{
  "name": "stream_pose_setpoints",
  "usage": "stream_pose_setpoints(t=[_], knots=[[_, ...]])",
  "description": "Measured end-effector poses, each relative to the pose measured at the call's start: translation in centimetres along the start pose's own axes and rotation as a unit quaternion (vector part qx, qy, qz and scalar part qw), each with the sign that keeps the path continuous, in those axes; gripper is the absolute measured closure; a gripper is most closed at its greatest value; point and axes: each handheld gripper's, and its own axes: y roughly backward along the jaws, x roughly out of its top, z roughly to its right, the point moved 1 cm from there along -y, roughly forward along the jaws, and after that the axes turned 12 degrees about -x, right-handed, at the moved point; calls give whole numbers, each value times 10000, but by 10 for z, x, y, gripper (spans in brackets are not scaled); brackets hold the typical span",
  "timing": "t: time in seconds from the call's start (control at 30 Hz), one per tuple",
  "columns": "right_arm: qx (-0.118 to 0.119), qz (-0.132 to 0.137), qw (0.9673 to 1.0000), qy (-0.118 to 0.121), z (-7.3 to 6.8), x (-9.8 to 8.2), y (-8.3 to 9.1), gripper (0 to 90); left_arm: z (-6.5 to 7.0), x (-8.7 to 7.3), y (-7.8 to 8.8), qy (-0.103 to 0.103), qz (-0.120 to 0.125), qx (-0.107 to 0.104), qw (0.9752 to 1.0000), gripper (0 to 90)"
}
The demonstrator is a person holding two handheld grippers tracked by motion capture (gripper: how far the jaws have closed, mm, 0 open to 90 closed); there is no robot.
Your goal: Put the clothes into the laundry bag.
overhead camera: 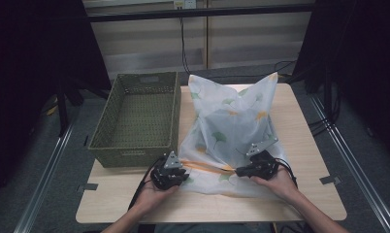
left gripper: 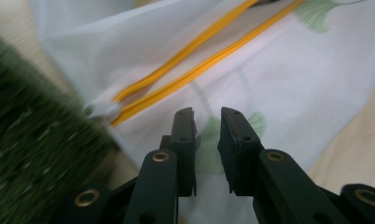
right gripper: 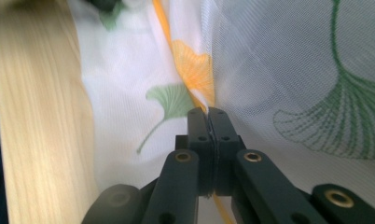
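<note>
The right tongs are clamped on the yellow zipper edge of a white mesh laundry bag printed with green and orange leaves. The left tongs are parted slightly, nothing gripped, above the bag near its white zipper pull. The bag is slumped on the pale wooden counter, beside a green woven basket. It is judged light, limp and slippery; the firmer zipper seam is best gripped.

We can read no text, label, brand or number: the bag bears only printed leaves, the basket no lettering.
</note>
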Motion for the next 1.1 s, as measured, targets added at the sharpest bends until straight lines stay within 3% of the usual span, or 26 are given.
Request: stream_pose_setpoints(t=[0.13, 0.2, 0.27, 0.47, 0.57, 0.73, 1.0, 1.1], knots=[[-211, -197, 9994, 168, -1, -4, -3, 883, 0, 0, 0, 40, -24, -39, 10000, 750], [-170, -276, 9995, 56, 1, -6, -4, 836, 2, -2, -1, 33, 104, -90, 9999, 756], [-213, -299, 9993, 96, 1, -7, -3, 822, 4, -2, -1, 18, 87, -133, 9999, 758], [-12, 61, 9999, -152, 2, -6, 8, 622, 14, -3, -3, -21, 118, -300, 9995, 761], [-48, 261, 9995, -193, 0, -5, 15, 556, 16, -3, -4, -50, 126, -448, 9989, 744], [-159, 777, 9965, -268, -2, 0, 25, 512, 14, -2, -7, 76, 254, -668, 9974, 763], [-34, 1200, 9910, -592, 6, 0, 35, 503, 23, 0, -11, 29, 234, -814, 9964, 714], [-35, 1250, 9894, -734, 12, 0, 37, 447, 21, 3, -4, 188, 559, -712, 9957, 699]])
